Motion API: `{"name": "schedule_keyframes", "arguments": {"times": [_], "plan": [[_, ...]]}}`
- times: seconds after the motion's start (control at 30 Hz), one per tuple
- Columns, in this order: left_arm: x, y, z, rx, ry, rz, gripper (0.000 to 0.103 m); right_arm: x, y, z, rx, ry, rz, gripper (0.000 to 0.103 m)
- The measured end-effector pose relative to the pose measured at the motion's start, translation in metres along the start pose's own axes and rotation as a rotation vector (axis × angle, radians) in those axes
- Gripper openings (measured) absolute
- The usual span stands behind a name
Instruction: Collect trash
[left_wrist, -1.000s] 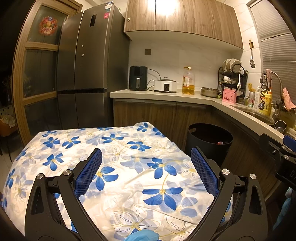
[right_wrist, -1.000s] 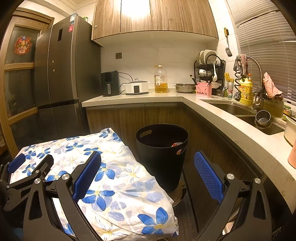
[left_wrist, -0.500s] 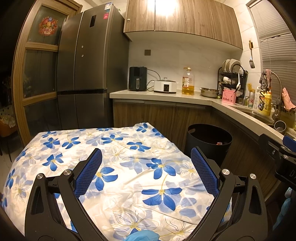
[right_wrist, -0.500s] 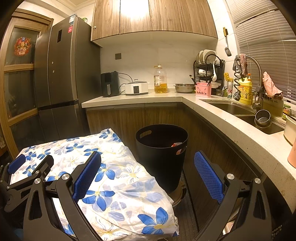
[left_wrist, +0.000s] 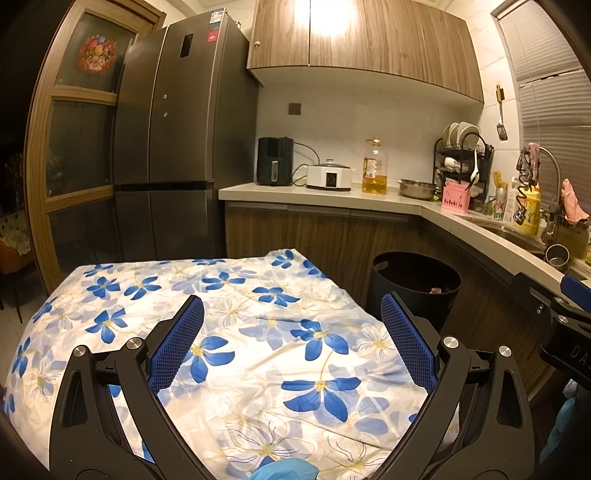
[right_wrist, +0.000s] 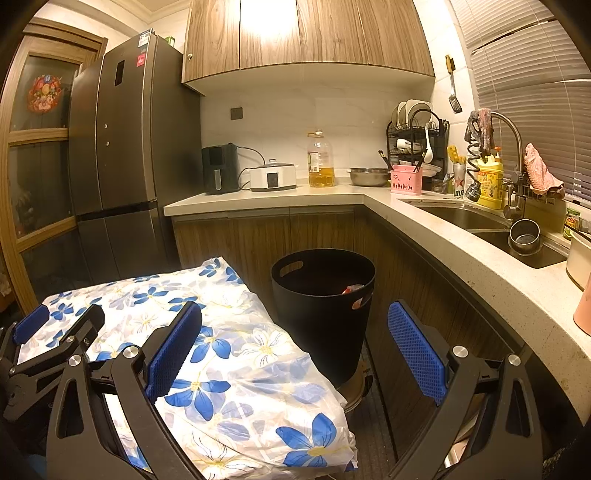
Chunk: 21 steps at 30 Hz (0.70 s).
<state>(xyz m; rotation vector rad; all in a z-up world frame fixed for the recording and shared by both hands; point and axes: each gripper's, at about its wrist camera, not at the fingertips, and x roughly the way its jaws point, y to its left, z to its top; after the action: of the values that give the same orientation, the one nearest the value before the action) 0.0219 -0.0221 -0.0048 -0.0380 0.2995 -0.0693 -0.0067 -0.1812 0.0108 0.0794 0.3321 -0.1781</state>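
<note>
A black trash bin (right_wrist: 325, 302) stands on the floor by the wooden cabinets, with a bit of red and white trash (right_wrist: 352, 289) inside. It also shows in the left wrist view (left_wrist: 415, 284). My left gripper (left_wrist: 291, 339) is open and empty above the table with the blue-flowered cloth (left_wrist: 236, 332). My right gripper (right_wrist: 295, 343) is open and empty, held over the table's right edge in front of the bin. The left gripper shows at the left edge of the right wrist view (right_wrist: 55, 332). No loose trash shows on the cloth (right_wrist: 221, 354).
An L-shaped counter (right_wrist: 424, 225) runs behind and right of the bin, with a sink (right_wrist: 480, 221), dish rack (right_wrist: 417, 147), oil bottle (right_wrist: 320, 162) and appliances. A tall fridge (left_wrist: 177, 147) stands at the left. A blue object (left_wrist: 284, 470) peeks in at the bottom edge.
</note>
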Motion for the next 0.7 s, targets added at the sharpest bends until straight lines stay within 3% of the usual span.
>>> {"name": "schedule_keyframes", "arguments": {"times": [0.7], "plan": [[-0.0017,0.0033,0.005,0.004,-0.012,0.004,0.095,-0.0045,0.0036,0.0021,0.003,-0.012,0.006,0.097]]}}
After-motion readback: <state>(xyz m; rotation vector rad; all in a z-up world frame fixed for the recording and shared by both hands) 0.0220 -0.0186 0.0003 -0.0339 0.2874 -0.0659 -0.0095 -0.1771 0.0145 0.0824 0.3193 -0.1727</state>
